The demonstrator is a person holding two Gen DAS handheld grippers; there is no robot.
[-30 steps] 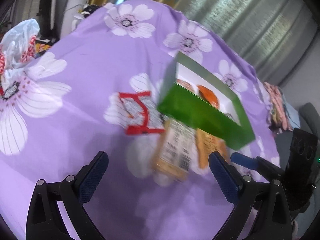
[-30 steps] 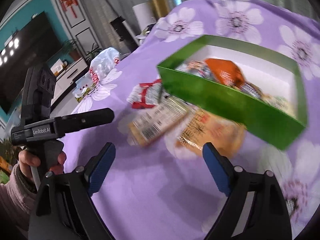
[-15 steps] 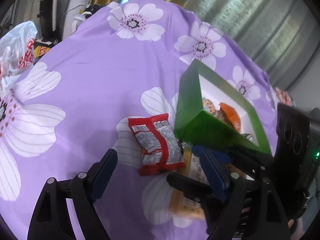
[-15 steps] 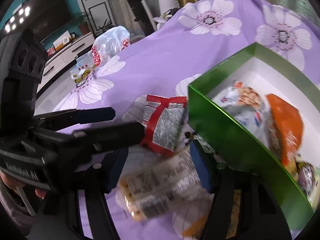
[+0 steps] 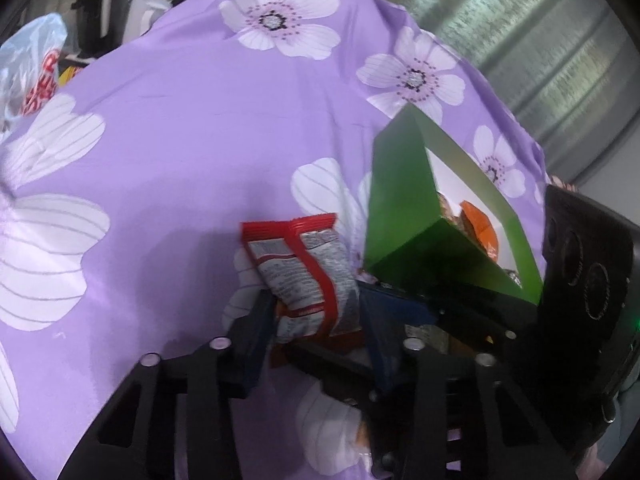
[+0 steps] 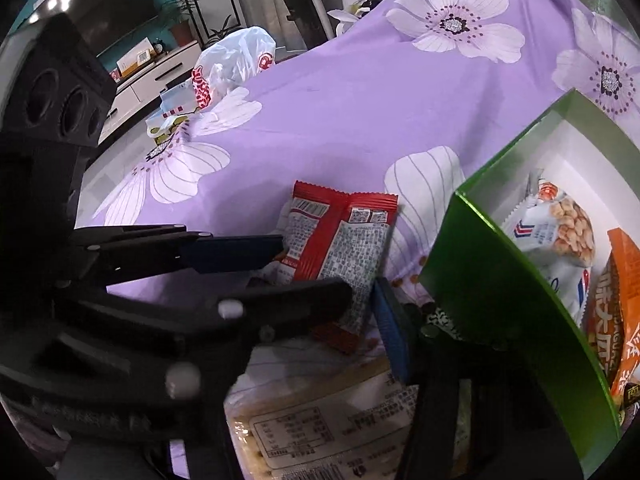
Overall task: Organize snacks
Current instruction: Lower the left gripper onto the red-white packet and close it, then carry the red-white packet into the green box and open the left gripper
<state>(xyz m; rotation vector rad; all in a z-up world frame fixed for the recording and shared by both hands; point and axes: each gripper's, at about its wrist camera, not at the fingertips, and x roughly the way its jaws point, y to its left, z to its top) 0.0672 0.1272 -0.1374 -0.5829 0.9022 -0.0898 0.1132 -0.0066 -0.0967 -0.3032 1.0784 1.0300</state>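
Note:
A red snack packet lies on the purple flowered cloth, just left of an open green box. My left gripper is closing, and its blue pads press the packet's near end from both sides. My right gripper crosses under the left one, its jaws closing. A tan cracker packet fills the gap up to its blue pad; its other finger is hidden behind the left gripper. The box holds a white peanut packet and an orange packet.
The purple cloth stretches away to the left and far side. A white plastic bag with more snacks sits at its far left edge. A grey curtain hangs behind the box.
My left gripper moved in on the red packet and closed from wide open onto it. My right gripper swung in beside the green box, narrowed, and now crosses the left one.

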